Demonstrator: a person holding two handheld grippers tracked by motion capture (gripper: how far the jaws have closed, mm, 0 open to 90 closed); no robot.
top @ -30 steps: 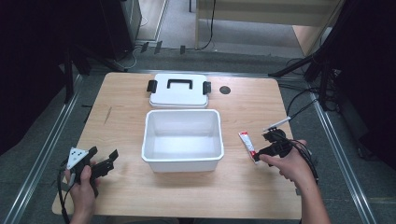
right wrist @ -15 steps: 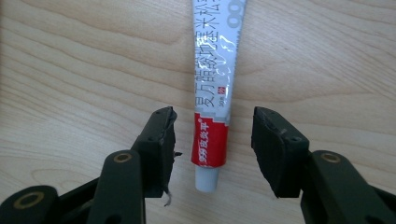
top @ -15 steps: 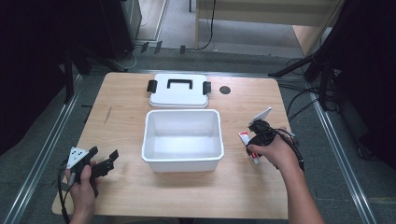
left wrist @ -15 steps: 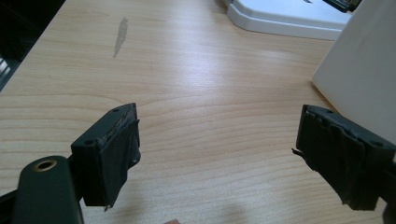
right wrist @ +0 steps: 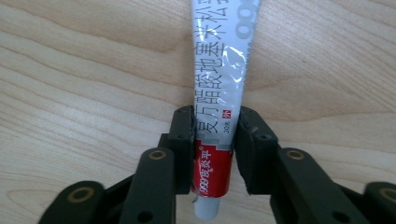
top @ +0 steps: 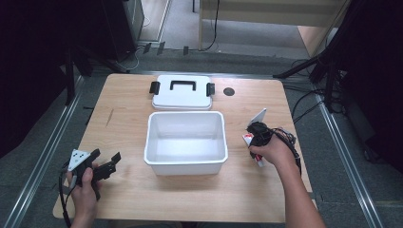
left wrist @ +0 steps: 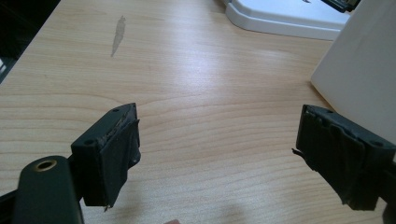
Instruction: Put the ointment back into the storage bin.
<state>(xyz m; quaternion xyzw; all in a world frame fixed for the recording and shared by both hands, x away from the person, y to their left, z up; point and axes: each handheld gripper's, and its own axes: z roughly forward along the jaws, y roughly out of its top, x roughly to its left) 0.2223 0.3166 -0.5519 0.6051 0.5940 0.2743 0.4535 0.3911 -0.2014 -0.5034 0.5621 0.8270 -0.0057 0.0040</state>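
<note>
R gripper (right wrist: 215, 140): jaws have just been closing, now clamped on both sides of a tube (right wrist: 218, 93) of ointment, white/silver w/ red band and printed text. Pads pressed on the tube at the red/white boundary, tube held lengthwise between them, lying flat on the wood table (right wrist: 70, 70). In high view, R gripper (top: 256, 135) is seen at the table's right side, pointed down, gripped by the right hand (top: 273, 152); tube (top: 248, 139) is mostly covered by it, red/white bits seen just right of the white bin (top: 185, 164), not touching the bin.

L gripper (left wrist: 219, 154): jaws spread wide, nothing between them, bare tabletop seen in the gap. Held low over the table near the front-left corner by the left hand (top: 83, 185); grey plate on top. L gripper (top: 102, 164) well apart from the bin's left wall.

Bin is placed mid-table, open-topped, interior looks bare. Lid (top: 183, 91) w/ black handle and side clips is laid flat just behind the bin, near the far edge. Small dark round spot (top: 229, 91) noted on the table right of the lid.
</note>
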